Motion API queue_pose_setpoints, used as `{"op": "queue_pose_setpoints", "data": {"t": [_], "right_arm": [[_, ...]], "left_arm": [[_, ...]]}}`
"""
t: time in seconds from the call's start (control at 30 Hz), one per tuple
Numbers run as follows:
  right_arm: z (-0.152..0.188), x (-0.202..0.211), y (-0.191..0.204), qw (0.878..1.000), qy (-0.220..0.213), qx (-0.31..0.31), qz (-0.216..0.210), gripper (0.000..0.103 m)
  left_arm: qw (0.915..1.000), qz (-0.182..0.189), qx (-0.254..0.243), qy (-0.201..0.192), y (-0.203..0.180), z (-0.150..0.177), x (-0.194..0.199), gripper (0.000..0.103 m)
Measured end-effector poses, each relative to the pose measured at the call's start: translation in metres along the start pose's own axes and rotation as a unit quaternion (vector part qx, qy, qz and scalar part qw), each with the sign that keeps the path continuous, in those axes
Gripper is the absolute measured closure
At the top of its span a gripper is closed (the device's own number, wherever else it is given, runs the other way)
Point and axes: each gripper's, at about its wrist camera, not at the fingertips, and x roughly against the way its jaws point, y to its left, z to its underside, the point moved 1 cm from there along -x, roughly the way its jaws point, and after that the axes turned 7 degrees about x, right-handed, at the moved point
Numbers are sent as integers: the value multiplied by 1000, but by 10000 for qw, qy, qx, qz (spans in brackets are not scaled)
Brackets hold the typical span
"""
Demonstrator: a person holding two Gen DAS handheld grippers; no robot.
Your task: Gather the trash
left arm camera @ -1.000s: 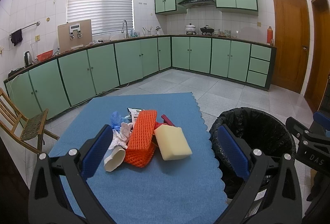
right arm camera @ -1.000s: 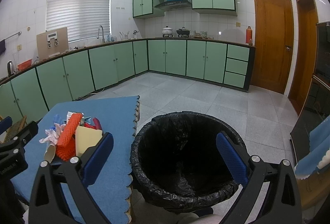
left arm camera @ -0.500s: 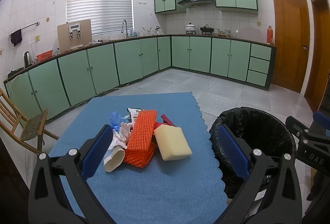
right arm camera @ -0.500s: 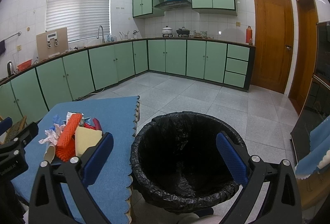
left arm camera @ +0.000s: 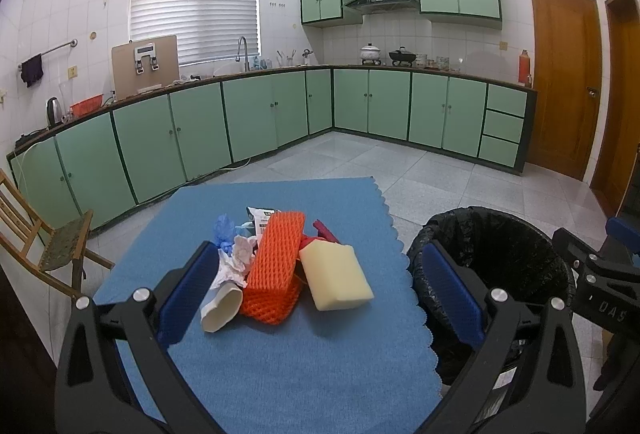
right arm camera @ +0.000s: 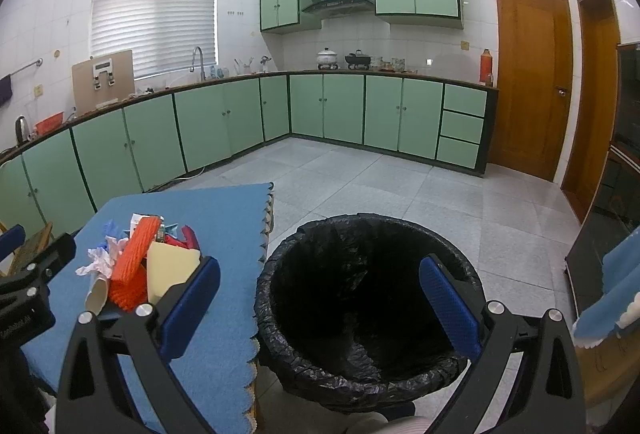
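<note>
Trash [left arm camera: 288,266] lay heaped on the blue table [left arm camera: 304,366] left of the black-lined bin [right arm camera: 368,310], both grippers [left arm camera: 320,298] [right arm camera: 320,302] gaping empty, so a clean start likely meant pinching the cream sponge [left arm camera: 336,280] nearest that bin first.

orange netted foam sleeve [left arm camera: 276,266], cream sponge [left arm camera: 335,280], blue tablecloth [left arm camera: 304,374], black bin liner [right arm camera: 360,310], mint-green cabinets [left arm camera: 248,118]
</note>
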Motion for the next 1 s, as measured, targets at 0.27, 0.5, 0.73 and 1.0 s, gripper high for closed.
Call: {"op": "queue_pose_setpoints", "data": {"t": [0.27, 0.5, 0.73, 1.0], "right_arm": [[0, -7, 4, 10000, 95, -1, -30, 6], [4, -27, 22, 9996, 246, 42, -107, 6], [16, -63, 70, 9973, 529, 158, -492, 6], [23, -108, 132, 9881, 672, 560, -1266, 12]], "left_arm": [[10000, -31, 49, 55, 5, 3, -9, 5], [9994, -338, 100, -30, 37, 12, -26, 5], [9970, -698, 159, 281, 96, 29, -57, 5], [9920, -1024, 514, 530, 141, 38, -89, 5]]}}
